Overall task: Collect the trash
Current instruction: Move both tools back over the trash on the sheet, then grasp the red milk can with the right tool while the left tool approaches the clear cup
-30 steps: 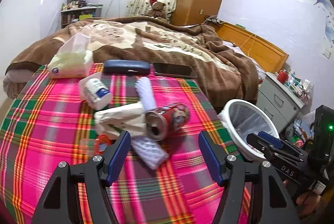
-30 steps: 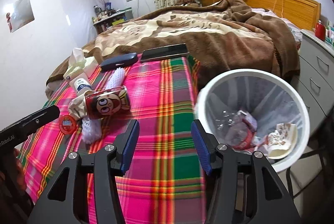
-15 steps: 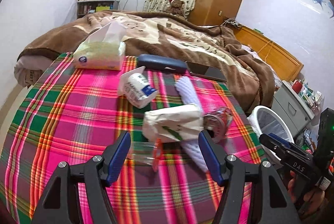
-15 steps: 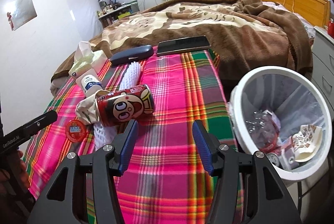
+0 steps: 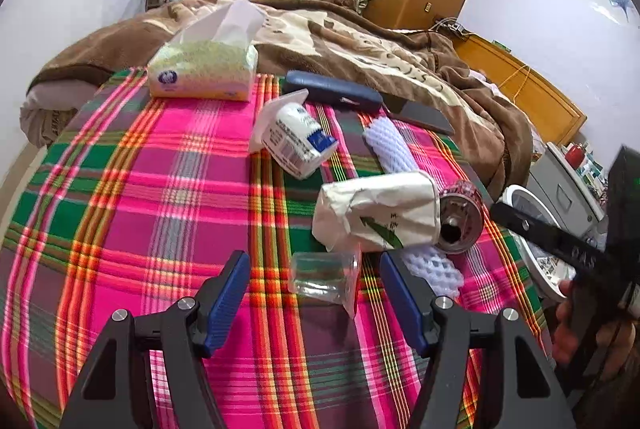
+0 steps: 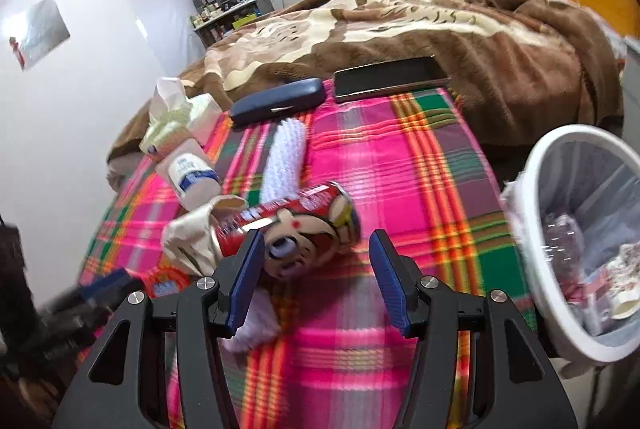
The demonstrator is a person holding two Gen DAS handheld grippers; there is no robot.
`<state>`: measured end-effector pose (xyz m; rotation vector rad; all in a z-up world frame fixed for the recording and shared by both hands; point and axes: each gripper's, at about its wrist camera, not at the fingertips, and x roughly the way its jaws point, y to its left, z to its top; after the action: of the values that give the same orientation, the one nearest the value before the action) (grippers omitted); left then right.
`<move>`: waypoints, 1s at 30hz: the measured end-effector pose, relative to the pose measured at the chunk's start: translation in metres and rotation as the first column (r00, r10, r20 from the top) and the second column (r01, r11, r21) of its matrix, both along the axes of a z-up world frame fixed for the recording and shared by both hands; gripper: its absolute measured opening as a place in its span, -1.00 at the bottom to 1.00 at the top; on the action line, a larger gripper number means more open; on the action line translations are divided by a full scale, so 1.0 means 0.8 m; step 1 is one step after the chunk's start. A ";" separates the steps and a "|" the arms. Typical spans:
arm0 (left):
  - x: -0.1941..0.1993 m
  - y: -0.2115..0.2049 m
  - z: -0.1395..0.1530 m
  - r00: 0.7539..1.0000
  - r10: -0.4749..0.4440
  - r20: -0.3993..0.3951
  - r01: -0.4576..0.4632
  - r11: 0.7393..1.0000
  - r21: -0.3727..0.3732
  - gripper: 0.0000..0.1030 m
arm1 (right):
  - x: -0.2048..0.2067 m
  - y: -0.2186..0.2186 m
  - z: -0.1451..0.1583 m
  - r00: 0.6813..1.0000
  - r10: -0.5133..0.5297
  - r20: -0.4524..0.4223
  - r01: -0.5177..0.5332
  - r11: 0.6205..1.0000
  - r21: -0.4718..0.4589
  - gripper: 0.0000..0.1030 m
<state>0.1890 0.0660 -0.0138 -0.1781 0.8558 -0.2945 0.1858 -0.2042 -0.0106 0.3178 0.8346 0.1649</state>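
From the left wrist camera, the left gripper (image 5: 314,285) hangs over the plaid blanket (image 5: 132,197) with its jaws partly spread and nothing pressed between the pads. A clear plastic cup (image 5: 324,275) lies on its side right between the blue fingers (image 5: 230,293), its red-rimmed mouth facing the right finger, so its long axis runs across the gap instead of along it. Just beyond sit a crumpled paper bag (image 5: 376,209) and a red drink can (image 5: 460,217) lying with its open end toward the camera, both resting on a strip of white foam netting (image 5: 432,265). The white waste bin (image 5: 524,217) shows at the bed's right edge, behind the other tool.

From the right wrist camera, the right gripper (image 6: 316,269) has just been opening its jaws; they stand moderately wide and grip nothing. The red drink can (image 6: 296,233) lies just ahead, slightly left of centre, with the left pad overlapping its near side; I cannot tell if they touch. Its long axis runs left to right and a little away, roughly across the jaws. The waste bin (image 6: 560,165) stands off the bed to the right, already holding a crushed bottle and wrappers.

This hand looks nearer the can and the bin; the left hand is better placed for the cup. A clean pinch on the can probably needs a nudge leftward.
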 end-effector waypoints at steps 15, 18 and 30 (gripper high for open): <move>0.011 -0.022 -0.024 0.996 -0.066 -0.052 0.067 0.998 0.021 0.30 | 0.041 0.011 0.001 0.997 -0.048 -0.067 0.052 0.997 0.056 0.29; 0.014 -0.020 -0.026 0.997 -0.054 -0.056 0.056 0.998 0.024 0.30 | 0.041 0.013 -0.002 0.994 -0.072 -0.079 0.077 0.995 0.062 0.30; 0.024 -0.005 -0.033 0.997 -0.018 -0.074 0.019 1.000 0.005 0.30 | 0.033 0.011 -0.011 0.988 -0.074 -0.133 0.080 0.996 0.047 0.47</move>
<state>0.2086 0.0617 -0.0400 -0.1770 0.9320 -0.3042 0.2122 -0.1952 -0.0193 0.4125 0.9477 0.0941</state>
